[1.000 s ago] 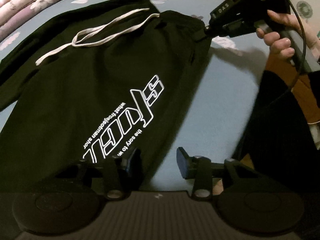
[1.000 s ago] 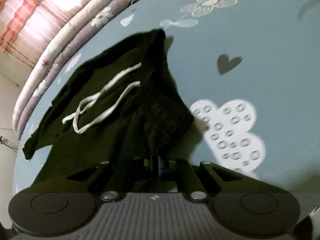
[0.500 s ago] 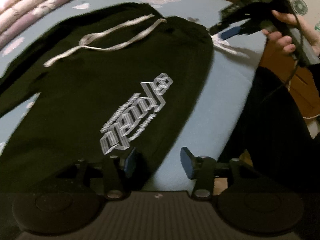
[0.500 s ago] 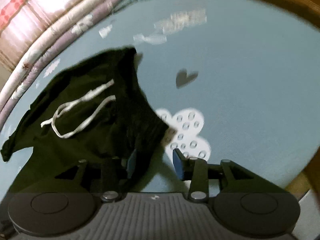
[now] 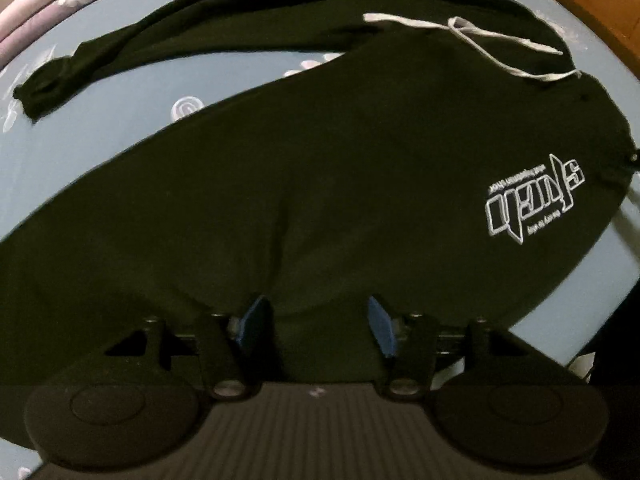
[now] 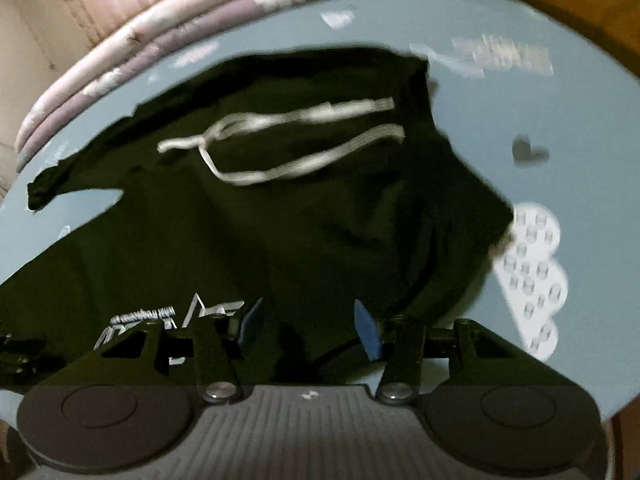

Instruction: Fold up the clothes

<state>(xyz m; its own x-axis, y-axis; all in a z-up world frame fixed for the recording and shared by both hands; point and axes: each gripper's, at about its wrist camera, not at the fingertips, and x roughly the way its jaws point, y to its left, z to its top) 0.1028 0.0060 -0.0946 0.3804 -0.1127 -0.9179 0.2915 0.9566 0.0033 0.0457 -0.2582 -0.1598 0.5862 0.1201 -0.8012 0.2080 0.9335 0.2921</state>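
Both claws, left [image 5: 314,322] and right [image 6: 306,326], had released the black hoodie [image 5: 320,200] (jaws still opening); sleeve fold done.

Right gripper [image 6: 307,324]: a second ago clamped on hoodie [image 6: 280,232] edge; now released, jaws opening, blue pads apart over dark fabric.
Left gripper [image 5: 314,326]: jaws wider, still opening; shifted from hoodie's edge to above its body, cloth now below both pads.
White logo [image 5: 532,204]: previously just ahead of left gripper, now far to its right.
Other gripper and hand gone from left view.
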